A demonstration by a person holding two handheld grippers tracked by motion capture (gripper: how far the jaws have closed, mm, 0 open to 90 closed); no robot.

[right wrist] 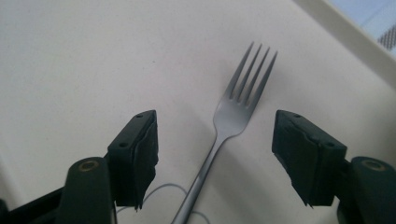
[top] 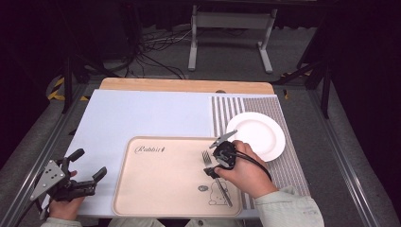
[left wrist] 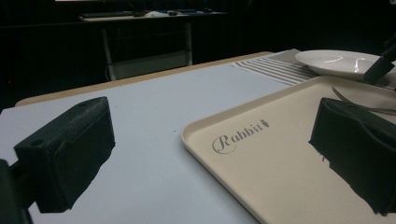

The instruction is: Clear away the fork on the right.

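Left gripper (top: 90, 176) at the near left table edge, jaws spread and empty beside the smooth beige "Rabbit" tray (top: 156, 189). Metal fork (right wrist: 236, 109) flat on that tray, slim handle running between the wide-apart, empty jaws of the right gripper (top: 213, 166); likely to skid or twist out if pinched off-centre, being thin, slick steel. Glossy round white plate (top: 262, 135) on the striped placemat (top: 288, 165) at far right.

spread jaws, tray (left wrist: 261, 154), plate (left wrist: 341, 63), fork (left wrist: 359, 103)

A silver fork (right wrist: 233, 116) lies flat on the beige tray (top: 156, 189), tines pointing away.
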